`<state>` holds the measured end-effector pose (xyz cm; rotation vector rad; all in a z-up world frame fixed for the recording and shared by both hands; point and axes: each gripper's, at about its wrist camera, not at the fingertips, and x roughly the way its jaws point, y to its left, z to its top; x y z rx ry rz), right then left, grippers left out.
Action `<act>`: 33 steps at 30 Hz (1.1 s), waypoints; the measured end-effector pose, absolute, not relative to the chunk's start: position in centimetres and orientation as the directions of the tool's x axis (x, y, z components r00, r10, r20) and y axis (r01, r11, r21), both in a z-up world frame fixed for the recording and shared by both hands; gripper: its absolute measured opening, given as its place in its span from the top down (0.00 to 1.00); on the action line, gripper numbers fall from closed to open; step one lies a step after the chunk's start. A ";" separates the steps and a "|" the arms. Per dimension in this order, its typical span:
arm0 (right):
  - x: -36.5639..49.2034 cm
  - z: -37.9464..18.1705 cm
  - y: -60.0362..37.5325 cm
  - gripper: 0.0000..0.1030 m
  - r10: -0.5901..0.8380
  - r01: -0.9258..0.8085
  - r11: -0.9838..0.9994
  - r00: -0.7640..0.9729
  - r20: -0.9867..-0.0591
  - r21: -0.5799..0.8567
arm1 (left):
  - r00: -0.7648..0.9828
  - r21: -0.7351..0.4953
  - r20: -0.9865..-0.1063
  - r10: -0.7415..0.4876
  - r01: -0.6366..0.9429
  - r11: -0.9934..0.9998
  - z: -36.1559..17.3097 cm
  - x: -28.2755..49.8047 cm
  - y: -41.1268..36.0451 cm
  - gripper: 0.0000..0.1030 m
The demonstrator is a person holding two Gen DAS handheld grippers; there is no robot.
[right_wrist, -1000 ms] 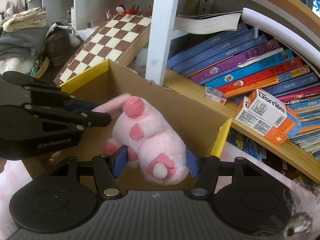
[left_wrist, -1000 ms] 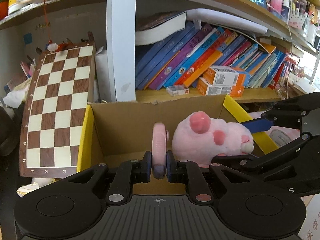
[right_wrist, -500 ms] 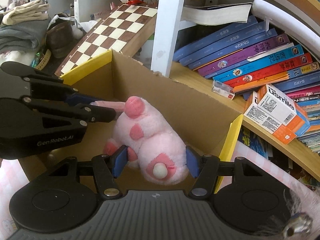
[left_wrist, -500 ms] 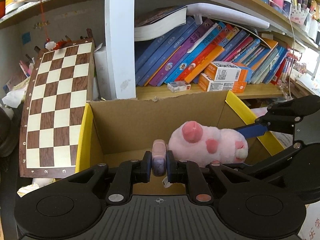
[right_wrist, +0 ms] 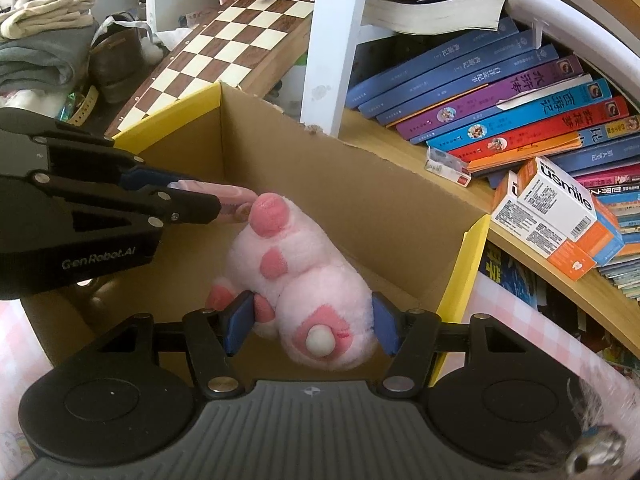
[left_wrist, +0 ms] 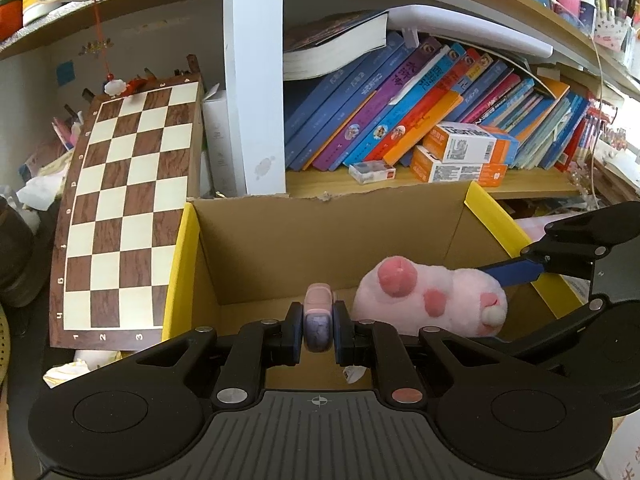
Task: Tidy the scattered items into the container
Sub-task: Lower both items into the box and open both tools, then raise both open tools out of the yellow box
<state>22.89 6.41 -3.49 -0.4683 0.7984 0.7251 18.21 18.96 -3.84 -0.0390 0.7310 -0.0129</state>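
Note:
A pink plush toy [right_wrist: 308,276] with darker pink spots hangs inside the open cardboard box [right_wrist: 360,208], my right gripper [right_wrist: 312,324] shut on its rear end. The same plush toy [left_wrist: 432,300] shows at the right of the left wrist view, over the cardboard box [left_wrist: 320,248]. My left gripper [left_wrist: 318,330] is shut on a flat pink, purple-tipped item [left_wrist: 317,320] held on edge above the box floor. In the right wrist view that pink item [right_wrist: 224,196] sticks out of the left gripper [right_wrist: 200,196], its tip close to the plush.
The box has yellow flap edges [left_wrist: 176,276]. A chessboard [left_wrist: 128,208] leans at its left. Behind stands a white post [left_wrist: 256,80] and a shelf of slanted books [left_wrist: 400,120] with orange-white cartons [left_wrist: 460,152]. Folded clothes [right_wrist: 36,52] lie far left.
Both grippers have sunk into the box with their loads. The pink item and the plush sit lower against the box's back wall than a second ago.

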 end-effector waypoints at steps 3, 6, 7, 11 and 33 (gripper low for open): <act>22.9 -3.5 6.5 0.41 0.403 -0.735 0.670 0.482 -0.778 -0.109 | 0.743 -0.043 -0.668 -0.023 -0.007 0.999 -3.9 18.2 19.0 0.87; 23.0 -3.5 6.5 0.41 0.403 -0.733 0.671 0.483 -0.777 -0.107 | 0.743 -0.046 -0.668 -0.024 -0.008 0.999 -3.9 18.1 19.0 0.86; 23.0 -3.5 6.5 0.41 0.404 -0.733 0.672 0.483 -0.777 -0.106 | 0.743 -0.047 -0.669 -0.025 -0.009 0.999 -3.9 18.1 19.0 0.86; 23.0 -3.4 6.4 0.41 0.406 -0.731 0.674 0.484 -0.775 -0.103 | 0.745 -0.050 -0.667 -0.022 -0.015 0.999 -3.9 18.1 19.1 0.86; 20.9 -0.7 6.0 0.16 0.435 -0.730 0.670 0.534 -0.725 -0.136 | 0.783 -0.054 -0.622 -0.007 -0.034 0.998 -1.9 16.2 18.8 0.35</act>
